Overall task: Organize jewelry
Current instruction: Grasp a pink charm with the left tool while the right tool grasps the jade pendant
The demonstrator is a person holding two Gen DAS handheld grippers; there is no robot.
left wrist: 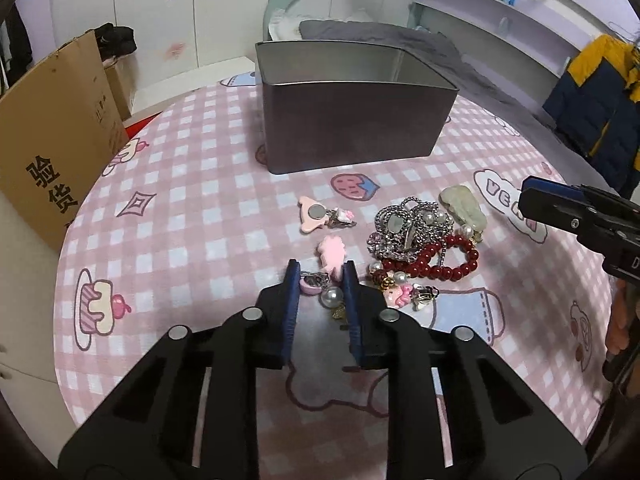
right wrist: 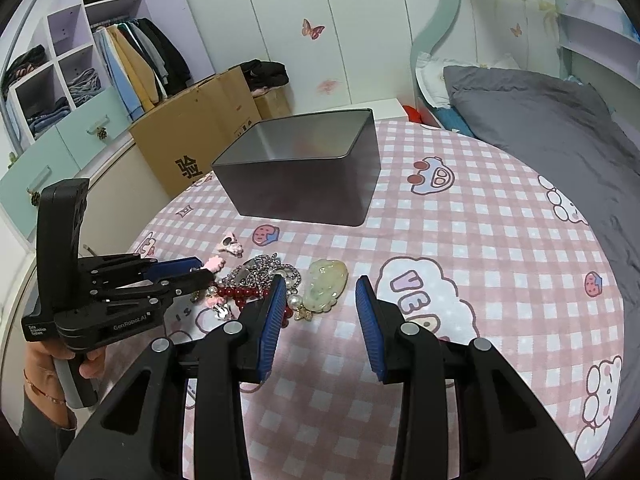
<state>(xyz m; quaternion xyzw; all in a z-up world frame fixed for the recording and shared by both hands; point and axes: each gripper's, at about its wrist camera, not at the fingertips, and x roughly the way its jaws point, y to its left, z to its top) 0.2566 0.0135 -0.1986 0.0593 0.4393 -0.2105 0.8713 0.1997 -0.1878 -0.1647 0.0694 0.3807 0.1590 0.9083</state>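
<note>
Ribbed blue pads of the left gripper (left wrist: 320,276) pinch a pearl-and-pink charm cluster (left wrist: 320,288) on the soft checked cloth (left wrist: 200,220)

Right gripper (right wrist: 322,284) stands half open, empty, over bare cloth beside a waxy pale jade pendant (right wrist: 324,284); glossy red bead bracelet (left wrist: 444,260) and silver chain (left wrist: 400,228) lie tangled; smooth rectangular metal tin (left wrist: 352,128) sits open beyond, well apart.

Left fingers (left wrist: 294,300) hide part of the charm (left wrist: 320,286). Chain (left wrist: 400,228) links tangled, indistinct. Box (left wrist: 352,120) interior floor hidden by wall.
</note>
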